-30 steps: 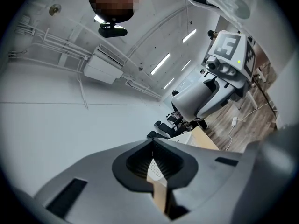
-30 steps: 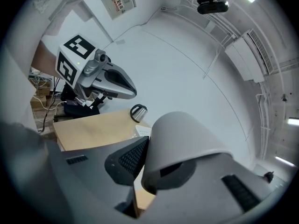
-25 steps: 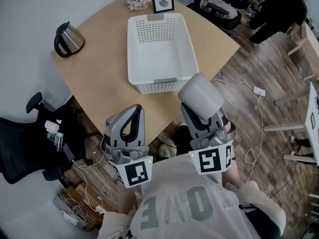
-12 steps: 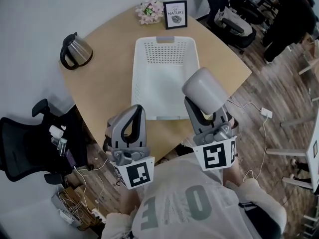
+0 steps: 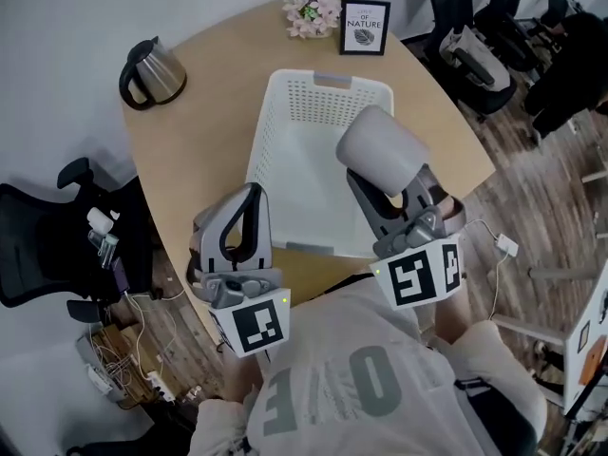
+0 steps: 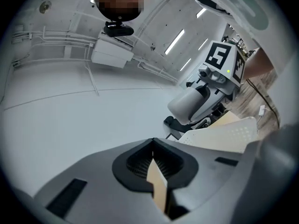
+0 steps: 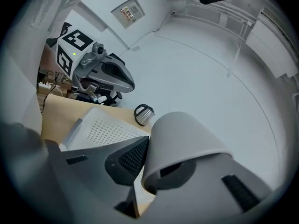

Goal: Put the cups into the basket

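fingers (image 7: 133, 157) of right gripper (image 7: 159, 167) tight on grey cup (image 7: 187, 134); left gripper (image 6: 153, 164) fingers together, empty

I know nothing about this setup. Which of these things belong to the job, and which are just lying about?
Part of the job:
cup, gripped in the right tool
basket, with nothing in it
left tool, shut and empty

Just lying about:
kettle
flowers
framed picture
chair

Shirt (image 5: 332, 402): pale grey, darker lettering, 6 o'clock.
Left gripper (image 5: 252, 198): grey shell, black-and-white marker cube.
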Tool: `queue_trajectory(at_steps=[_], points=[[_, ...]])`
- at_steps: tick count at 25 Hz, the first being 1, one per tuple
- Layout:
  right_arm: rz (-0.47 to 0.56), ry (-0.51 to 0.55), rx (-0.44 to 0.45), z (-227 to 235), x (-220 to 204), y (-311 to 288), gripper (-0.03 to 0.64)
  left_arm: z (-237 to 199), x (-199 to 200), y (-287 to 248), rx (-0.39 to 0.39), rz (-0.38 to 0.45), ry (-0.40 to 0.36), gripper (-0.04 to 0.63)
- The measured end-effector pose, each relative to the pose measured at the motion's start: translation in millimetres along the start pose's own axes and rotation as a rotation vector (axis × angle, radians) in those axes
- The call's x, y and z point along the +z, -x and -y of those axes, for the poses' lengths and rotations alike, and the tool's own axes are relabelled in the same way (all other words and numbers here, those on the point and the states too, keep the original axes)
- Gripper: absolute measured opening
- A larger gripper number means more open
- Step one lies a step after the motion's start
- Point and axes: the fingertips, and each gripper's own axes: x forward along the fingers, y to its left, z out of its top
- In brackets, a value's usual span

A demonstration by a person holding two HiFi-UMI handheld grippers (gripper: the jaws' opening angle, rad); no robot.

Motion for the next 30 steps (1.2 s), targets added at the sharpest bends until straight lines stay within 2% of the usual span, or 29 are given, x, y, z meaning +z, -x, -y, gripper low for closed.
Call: queue_trajectory(at_steps=[5,10,12,17,20,22,26,30], points=[[-0.004,0.162,0.217,-6,-7,-31,0.034,-5,-17,-6,0.058,-0.081,0.026,0.011],[-0.112,0.427,0.416,-19,-33,-64,0.035,-8,-31,-6,0.084,-0.130,0.029,0.011],[-0.151,0.529,0.505,-28,-44,-73,0.034,-8,-36,-6,0.085,-0.137,0.039,0.011],[-0.209,0.770,0.791,-72,-78,-85,0.034,-6,-49,-16,0.072,-0.167,0.063,0.011],[-0.248,0.909,0.896,-92,-101,-90,0.035,-1,-55,-25,0.045,-0.178,0.080,0.011],[-0.271,0.970,0.950,-103,-115,-93,0.035,4,-59,-30,0.026,-0.192,0.082,0.011],[-0.318,1.043,1.061,-123,-143,-98,0.035,6,-70,-37,0.006,-0.230,0.039,0.011],[-0.383,1.075,1.165,-145,-170,-104,0.034,2,-83,-39,-0.003,-0.248,0.073,0.011]])
